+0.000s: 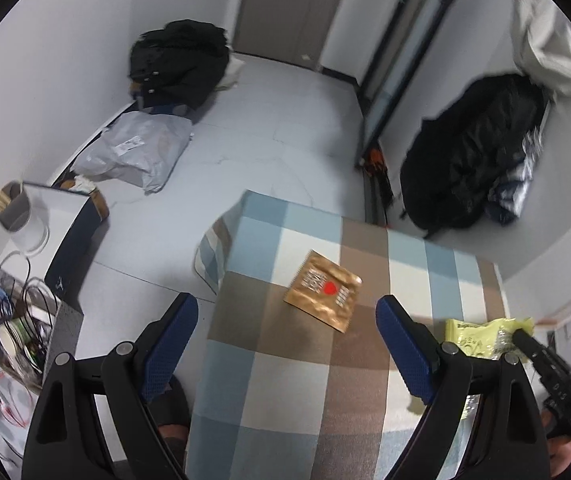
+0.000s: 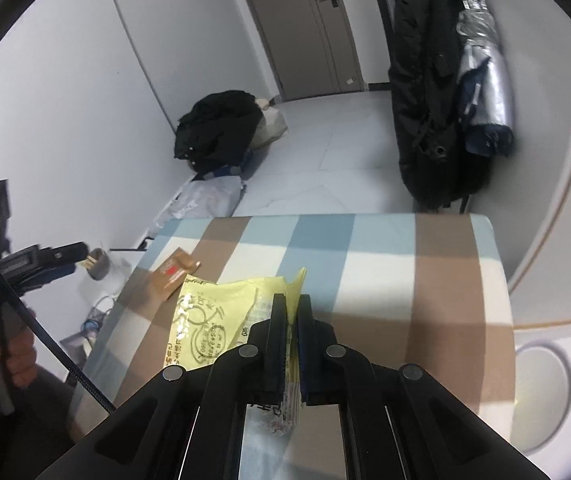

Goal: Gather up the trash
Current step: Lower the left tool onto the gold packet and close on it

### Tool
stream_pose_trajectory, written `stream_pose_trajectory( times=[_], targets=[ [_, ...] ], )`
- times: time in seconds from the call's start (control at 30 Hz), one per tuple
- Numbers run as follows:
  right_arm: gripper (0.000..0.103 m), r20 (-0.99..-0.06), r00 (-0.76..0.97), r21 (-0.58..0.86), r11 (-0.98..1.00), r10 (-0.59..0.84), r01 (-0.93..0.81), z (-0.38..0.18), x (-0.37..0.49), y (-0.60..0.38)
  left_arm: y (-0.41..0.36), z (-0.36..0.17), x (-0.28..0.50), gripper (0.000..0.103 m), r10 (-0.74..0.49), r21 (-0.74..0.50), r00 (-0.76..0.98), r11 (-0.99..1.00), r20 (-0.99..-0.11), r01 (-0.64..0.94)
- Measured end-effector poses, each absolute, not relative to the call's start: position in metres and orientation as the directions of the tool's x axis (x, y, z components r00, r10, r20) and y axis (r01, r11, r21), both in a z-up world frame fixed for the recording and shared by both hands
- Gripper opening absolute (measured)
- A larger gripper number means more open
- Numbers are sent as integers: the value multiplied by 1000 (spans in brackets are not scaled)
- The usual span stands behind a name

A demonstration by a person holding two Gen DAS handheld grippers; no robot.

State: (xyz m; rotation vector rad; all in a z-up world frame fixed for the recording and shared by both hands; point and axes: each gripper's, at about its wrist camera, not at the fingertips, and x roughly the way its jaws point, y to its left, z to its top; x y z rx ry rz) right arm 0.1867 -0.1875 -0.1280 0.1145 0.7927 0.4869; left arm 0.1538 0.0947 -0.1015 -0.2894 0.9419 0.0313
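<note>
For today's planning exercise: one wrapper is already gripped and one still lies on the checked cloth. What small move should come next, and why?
Probably lower the left gripper onto the brown wrapper: its jaws stand open and empty just short of it, while the right gripper is shut on the yellow wrapper.

yellow wrapper (image 2: 221, 320) | gold sachet (image 1: 322, 290), red dot | blue-brown-white checked cover (image 1: 365, 380)
</note>
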Motion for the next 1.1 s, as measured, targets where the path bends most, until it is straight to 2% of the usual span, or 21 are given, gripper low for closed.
stream_pose_trajectory(
  times=[0.17, 0.4, 0.57, 0.77, 1.03, 1.1],
  targets=[
    [4, -628, 619, 313, 882, 471, -353, -133, 176, -209, 70, -108, 176, 89, -88, -124, 519, 992, -850, -35],
    [4, -613, 645, 310, 890, 455, -333, -134, 185, -221, 45, -133, 204, 89, -159, -91, 421, 980, -893, 178],
    [4, -602, 638, 341, 878, 479, -337, -136, 189, -224, 39, -151, 220, 89, -75, 4, 362, 977, -929, 212],
    [4, -588, 642, 361, 869, 493, -337, -133, 193, -227, 44, -168, 228, 90, -44, 27, 292, 972, -956, 234],
    [4, -593, 636, 365, 869, 493, -333, -136, 201, -227, 51, -167, 226, 88, -102, 1, 351, 960, -931, 282],
    [4, -591, 636, 370, 867, 496, -332, -136, 202, -228, 50, -166, 225, 82, -110, 0, 358, 956, -927, 294]
  ],
)
